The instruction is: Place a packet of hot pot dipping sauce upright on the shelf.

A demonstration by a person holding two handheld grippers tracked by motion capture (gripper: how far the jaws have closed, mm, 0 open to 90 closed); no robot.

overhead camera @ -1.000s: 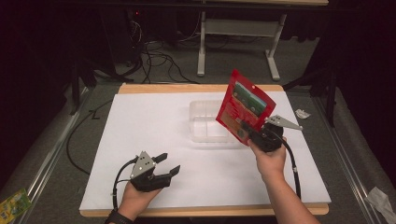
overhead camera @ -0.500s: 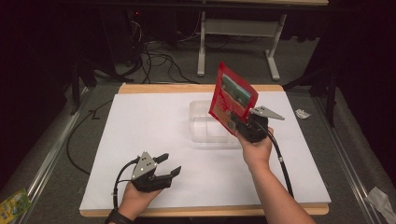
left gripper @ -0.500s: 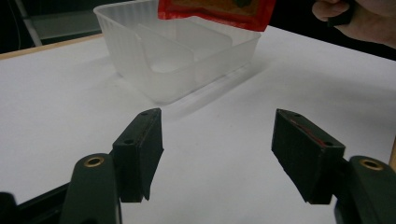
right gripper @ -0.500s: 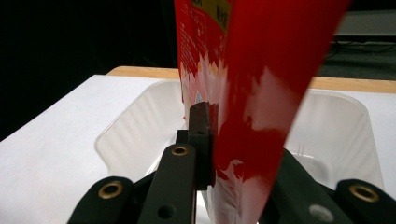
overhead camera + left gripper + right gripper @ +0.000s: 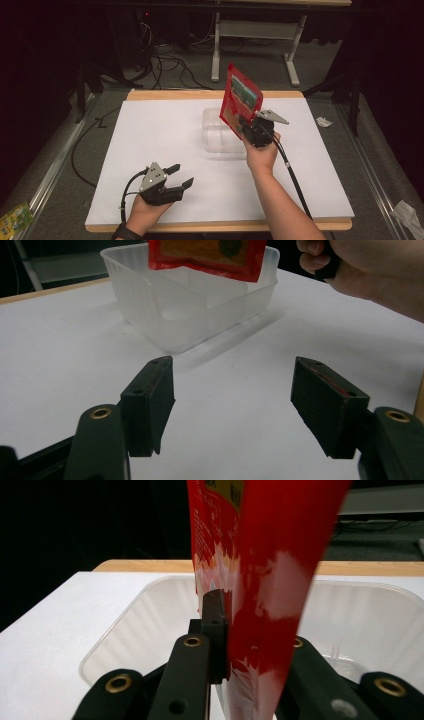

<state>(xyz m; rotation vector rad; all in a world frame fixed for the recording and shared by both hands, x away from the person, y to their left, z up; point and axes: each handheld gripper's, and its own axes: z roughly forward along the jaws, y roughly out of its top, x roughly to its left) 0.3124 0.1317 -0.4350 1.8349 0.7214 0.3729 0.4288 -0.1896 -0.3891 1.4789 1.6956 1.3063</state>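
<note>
Pouch in right gripper above container rim.

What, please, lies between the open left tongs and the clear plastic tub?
Nothing: bare white tabletop separates the left tongs from the clear plastic tub, as the left gripper view shows.

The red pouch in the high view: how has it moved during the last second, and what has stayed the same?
The right gripper, shut on the red pouch, carried it leftward in the high view, from beside the clear plastic container's right edge to above the container. The grip did not change. The left gripper stayed in place near the table's front edge, its fingers open and empty. The container did not move.
</note>
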